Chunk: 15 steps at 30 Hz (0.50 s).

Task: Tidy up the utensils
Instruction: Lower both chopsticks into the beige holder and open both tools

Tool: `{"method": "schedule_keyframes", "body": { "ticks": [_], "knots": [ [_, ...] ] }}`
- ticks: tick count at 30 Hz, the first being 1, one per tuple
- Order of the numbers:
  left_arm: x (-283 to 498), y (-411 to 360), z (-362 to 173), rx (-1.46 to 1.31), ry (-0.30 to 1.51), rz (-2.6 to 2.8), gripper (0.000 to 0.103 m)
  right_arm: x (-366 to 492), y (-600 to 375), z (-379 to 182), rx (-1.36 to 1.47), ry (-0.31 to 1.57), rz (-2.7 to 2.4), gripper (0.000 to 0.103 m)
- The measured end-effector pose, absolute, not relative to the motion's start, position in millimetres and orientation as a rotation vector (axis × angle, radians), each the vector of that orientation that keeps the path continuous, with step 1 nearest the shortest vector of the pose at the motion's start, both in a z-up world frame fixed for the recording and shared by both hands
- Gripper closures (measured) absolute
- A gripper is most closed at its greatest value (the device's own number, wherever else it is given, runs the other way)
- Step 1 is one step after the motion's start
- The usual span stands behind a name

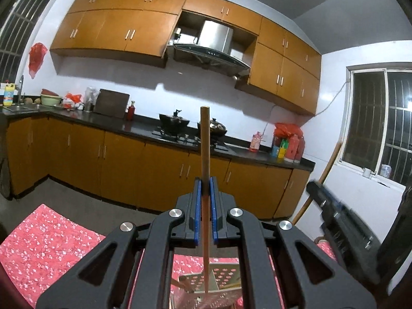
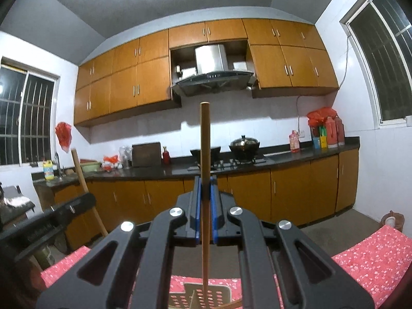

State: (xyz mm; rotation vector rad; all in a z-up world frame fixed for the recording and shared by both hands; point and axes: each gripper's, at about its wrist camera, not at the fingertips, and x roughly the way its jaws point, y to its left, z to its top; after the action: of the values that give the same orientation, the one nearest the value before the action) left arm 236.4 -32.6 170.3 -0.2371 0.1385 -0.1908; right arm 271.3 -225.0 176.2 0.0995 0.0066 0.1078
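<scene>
Two hand-held tongs each pinch a single wooden chopstick upright above a perforated metal utensil holder. The left tongs (image 1: 205, 184) clamp their chopstick (image 1: 205, 141) between blue pads, its lower tip reaching down into the holder (image 1: 219, 278), which stands on a red floral cloth (image 1: 46, 242). The right tongs (image 2: 205, 184) grip a second chopstick (image 2: 205, 141) the same way, over the holder's open top, where other chopsticks already lean. Behind, a dark kitchen worktop (image 2: 283, 158) carries pots and bottles.
</scene>
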Motion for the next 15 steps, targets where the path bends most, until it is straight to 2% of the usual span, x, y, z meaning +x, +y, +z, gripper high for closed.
{"method": "schedule_keyframes", "body": {
  "ticks": [8, 15],
  "knots": [
    [234, -36, 194, -0.235, 0.064, -0.179, 0.096, 285, -224, 170, 0.116, 0.022, 0.102, 0.095],
    [247, -47, 163, -0.212, 0.12, -0.174, 0.096, 286, -222, 157, 0.115, 0.053, 0.112, 0.095]
  ]
}}
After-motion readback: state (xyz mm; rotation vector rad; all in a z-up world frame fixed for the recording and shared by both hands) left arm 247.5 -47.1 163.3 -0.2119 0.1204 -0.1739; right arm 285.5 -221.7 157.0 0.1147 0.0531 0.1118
